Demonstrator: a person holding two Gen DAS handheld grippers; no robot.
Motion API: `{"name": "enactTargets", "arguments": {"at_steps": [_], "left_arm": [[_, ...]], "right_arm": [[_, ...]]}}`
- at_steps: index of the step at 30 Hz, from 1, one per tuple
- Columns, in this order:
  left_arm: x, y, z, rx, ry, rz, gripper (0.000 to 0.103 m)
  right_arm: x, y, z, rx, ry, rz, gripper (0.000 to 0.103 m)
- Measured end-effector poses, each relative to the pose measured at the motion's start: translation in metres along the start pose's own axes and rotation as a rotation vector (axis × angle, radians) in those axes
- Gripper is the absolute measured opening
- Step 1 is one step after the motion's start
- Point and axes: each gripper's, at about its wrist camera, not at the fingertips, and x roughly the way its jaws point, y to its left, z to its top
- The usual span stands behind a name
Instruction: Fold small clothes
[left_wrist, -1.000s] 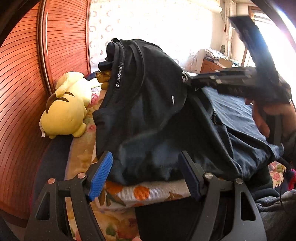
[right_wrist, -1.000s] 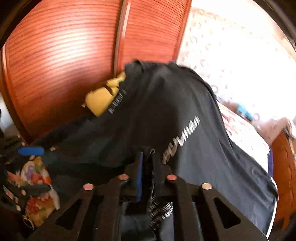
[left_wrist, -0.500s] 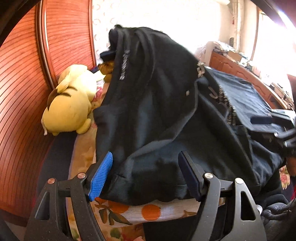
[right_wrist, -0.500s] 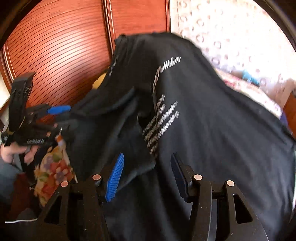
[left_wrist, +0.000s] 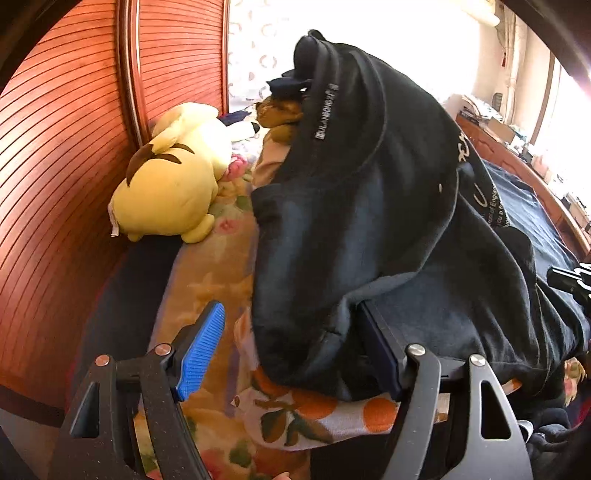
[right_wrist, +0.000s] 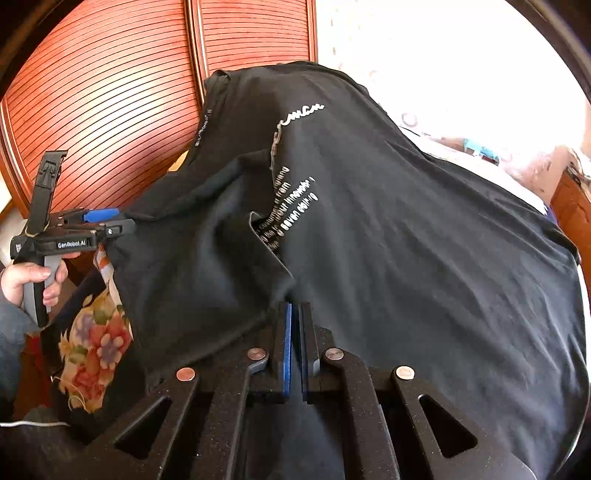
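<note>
A black T-shirt (right_wrist: 388, 236) with white lettering lies spread over a bed (left_wrist: 207, 273), one side panel already turned inward. The right claw (right_wrist: 294, 350) sits at the near hem with its jaws almost together; fabric appears pinched between them, though the contact point is hidden by the cloth. The left claw (left_wrist: 295, 347) is wide open: its blue-padded finger (left_wrist: 201, 350) stands clear of the shirt, and the other finger is tucked under the shirt's near edge, gripping nothing. In the right wrist view, the left claw is seen at the shirt's left edge.

The step in hand is judged to be squaring the side fold. To do it well, the right claw should keep the hem taut while the left takes the free edge, so that the crease runs straight and the sleeve stays flat inside.

The bed carries a floral quilt (left_wrist: 214, 280) and an orange-printed cloth (left_wrist: 314, 413) beneath the shirt. A yellow plush toy (left_wrist: 173, 188) and a brown plush toy (left_wrist: 280, 114) lie by a red slatted wardrobe (left_wrist: 66, 155); a bright window (left_wrist: 569, 110) lies to the right.
</note>
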Motion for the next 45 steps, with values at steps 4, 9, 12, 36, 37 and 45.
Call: {"name": "enactTargets", "arguments": {"at_steps": [4, 9, 12, 36, 37, 45], "left_arm": [[-0.012, -0.002, 0.004, 0.001, -0.034, -0.017, 0.074], [-0.024, -0.016, 0.029, 0.042, -0.077, -0.028, 0.074], [-0.025, -0.030, 0.052, 0.086, -0.094, -0.031, 0.074], [0.080, -0.143, 0.301, 0.349, -0.073, -0.087, 0.070], [0.084, -0.140, 0.306, 0.352, -0.058, -0.088, 0.069], [0.138, -0.147, 0.343, 0.425, 0.083, -0.049, 0.066]], "right_arm": [[-0.007, -0.010, -0.001, 0.016, -0.024, 0.035, 0.003], [-0.014, -0.012, 0.011, -0.012, -0.088, 0.060, 0.004], [-0.012, -0.023, 0.023, -0.036, -0.113, 0.067, 0.004], [0.078, -0.179, 0.143, 0.020, -0.172, 0.011, 0.060], [0.087, -0.178, 0.148, 0.026, -0.168, 0.020, 0.060], [0.122, -0.191, 0.166, 0.050, -0.157, 0.052, 0.060]]}}
